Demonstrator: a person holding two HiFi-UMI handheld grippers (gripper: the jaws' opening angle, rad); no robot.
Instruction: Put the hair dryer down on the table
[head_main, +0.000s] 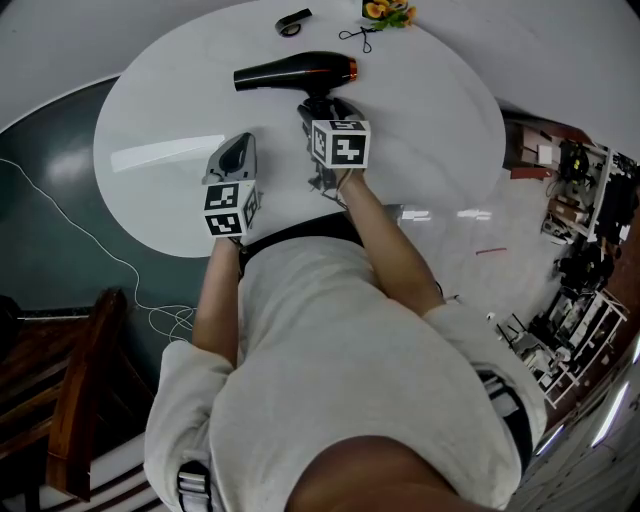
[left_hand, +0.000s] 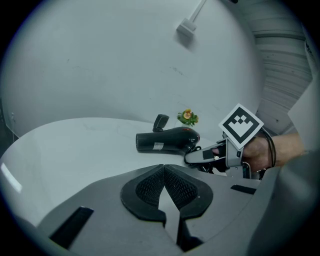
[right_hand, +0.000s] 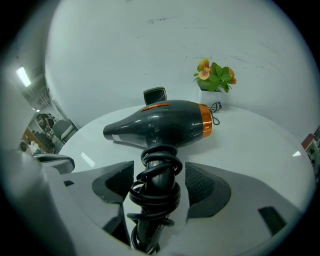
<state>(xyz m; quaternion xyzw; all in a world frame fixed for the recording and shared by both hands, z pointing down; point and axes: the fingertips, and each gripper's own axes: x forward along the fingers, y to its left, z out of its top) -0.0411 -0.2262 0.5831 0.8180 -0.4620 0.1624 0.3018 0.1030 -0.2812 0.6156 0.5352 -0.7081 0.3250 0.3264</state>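
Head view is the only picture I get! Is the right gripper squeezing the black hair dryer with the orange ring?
Observer: No. The right gripper view shows the right gripper with its jaws apart. There is a gap on each side of the handle of the black hair dryer.
Operator: Is anything on that handle?
Observer: Yes, a black cord is coiled round it.
Operator: What about my other gripper?
Observer: The left gripper view shows the left gripper with its jaws together and nothing between them.
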